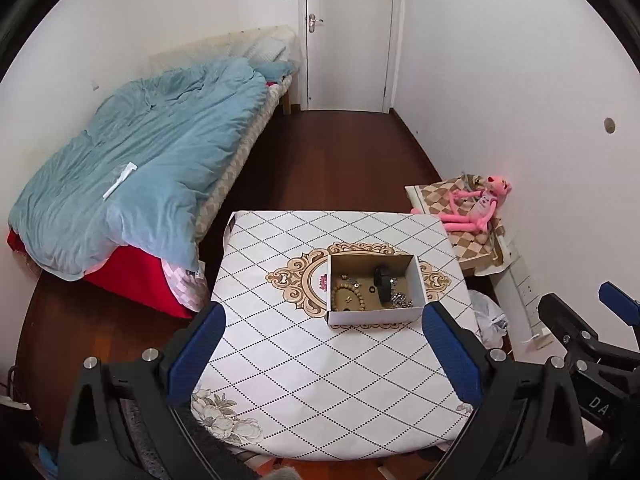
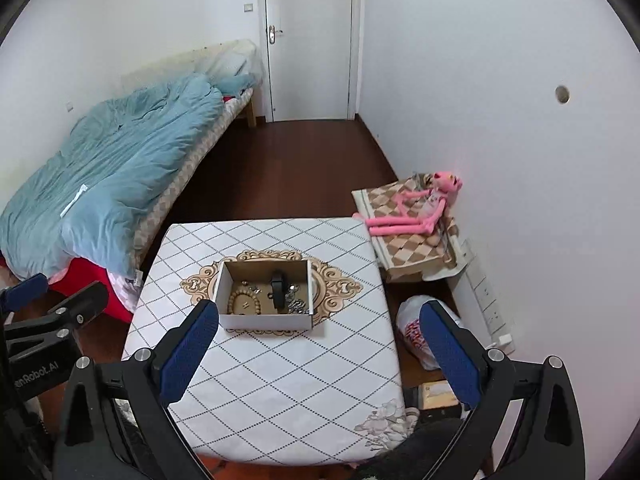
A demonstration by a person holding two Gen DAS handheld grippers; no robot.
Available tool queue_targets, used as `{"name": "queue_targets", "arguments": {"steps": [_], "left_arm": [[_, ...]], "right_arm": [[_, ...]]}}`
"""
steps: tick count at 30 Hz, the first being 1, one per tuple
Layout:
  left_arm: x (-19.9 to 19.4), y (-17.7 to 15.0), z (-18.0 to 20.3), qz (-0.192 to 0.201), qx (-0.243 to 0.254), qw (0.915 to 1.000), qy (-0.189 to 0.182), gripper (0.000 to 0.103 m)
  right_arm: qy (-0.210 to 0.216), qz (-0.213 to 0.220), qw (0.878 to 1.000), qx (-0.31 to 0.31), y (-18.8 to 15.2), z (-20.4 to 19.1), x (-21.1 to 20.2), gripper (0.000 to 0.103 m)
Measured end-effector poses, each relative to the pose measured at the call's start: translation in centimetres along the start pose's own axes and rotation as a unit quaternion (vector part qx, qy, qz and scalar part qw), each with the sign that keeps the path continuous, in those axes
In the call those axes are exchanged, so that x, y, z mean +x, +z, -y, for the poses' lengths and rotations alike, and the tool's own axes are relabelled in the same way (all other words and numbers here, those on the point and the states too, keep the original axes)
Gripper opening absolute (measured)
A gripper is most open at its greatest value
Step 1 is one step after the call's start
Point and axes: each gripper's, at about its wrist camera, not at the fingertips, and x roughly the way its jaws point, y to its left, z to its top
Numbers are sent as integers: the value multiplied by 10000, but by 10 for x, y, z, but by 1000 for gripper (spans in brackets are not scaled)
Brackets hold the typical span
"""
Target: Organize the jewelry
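An open cardboard box [image 1: 376, 316] [image 2: 264, 322] stands on the middle of a small table with a white diamond-pattern cloth [image 1: 320, 380] [image 2: 280, 380]. Inside lie a wooden bead bracelet [image 1: 350, 298] [image 2: 242, 302], a black band [image 1: 382, 280] [image 2: 278, 286], silver chain pieces [image 1: 400, 300] [image 2: 298, 306] and small earrings. My left gripper [image 1: 324, 350] is open and empty, held above the table's near half. My right gripper [image 2: 320, 350] is open and empty, above the table's near right side. Each gripper shows at the edge of the other's view.
A bed with a blue quilt [image 1: 132, 168] [image 2: 100, 184] stands left of the table. A pink plush toy [image 1: 476, 204] [image 2: 416, 208] lies on a low checked stand by the right wall. A plastic bag [image 2: 416, 332] sits on the wooden floor beside the table. A shut door [image 1: 348, 32] is at the far end.
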Motion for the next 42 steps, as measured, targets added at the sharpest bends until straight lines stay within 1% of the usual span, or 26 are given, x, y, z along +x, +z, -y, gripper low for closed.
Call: {"name": "queue_targets", "arguments": {"steps": [3, 7, 10, 15, 23, 26, 34, 36, 42], "left_arm": [[-10, 0, 0, 54, 11, 10000, -39, 100], [-14, -2, 1, -3, 3, 10000, -56, 100], [-12, -2, 4, -64, 20, 10000, -37, 100], [3, 2, 9, -231, 9, 9997, -17, 100], [40, 20, 9, -543, 10, 9984, 131, 100], [55, 26, 9, -620, -7, 9980, 152, 100], [101, 38, 9, -1035, 1, 9945, 131, 100], [111, 39, 8, -1108, -2, 9937, 189, 100], [125, 39, 9, -1280, 11, 9917, 152, 100]], "right_arm": [[-3, 26, 10000, -9, 0, 1, -10, 103], [18, -71, 10000, 12, -1, 2, -11, 103], [22, -124, 9999, 17, -2, 3, -10, 103], [-8, -226, 9997, 36, 0, 5, 2, 103], [-86, -499, 9987, -29, 23, 4, 47, 103], [-70, -616, 9981, -61, 34, 2, 69, 103], [-136, -1056, 9942, -148, 49, -2, 123, 103], [-160, -1125, 9934, -169, 51, -3, 131, 103], [-147, -1300, 9912, -206, 51, -5, 147, 103]]}}
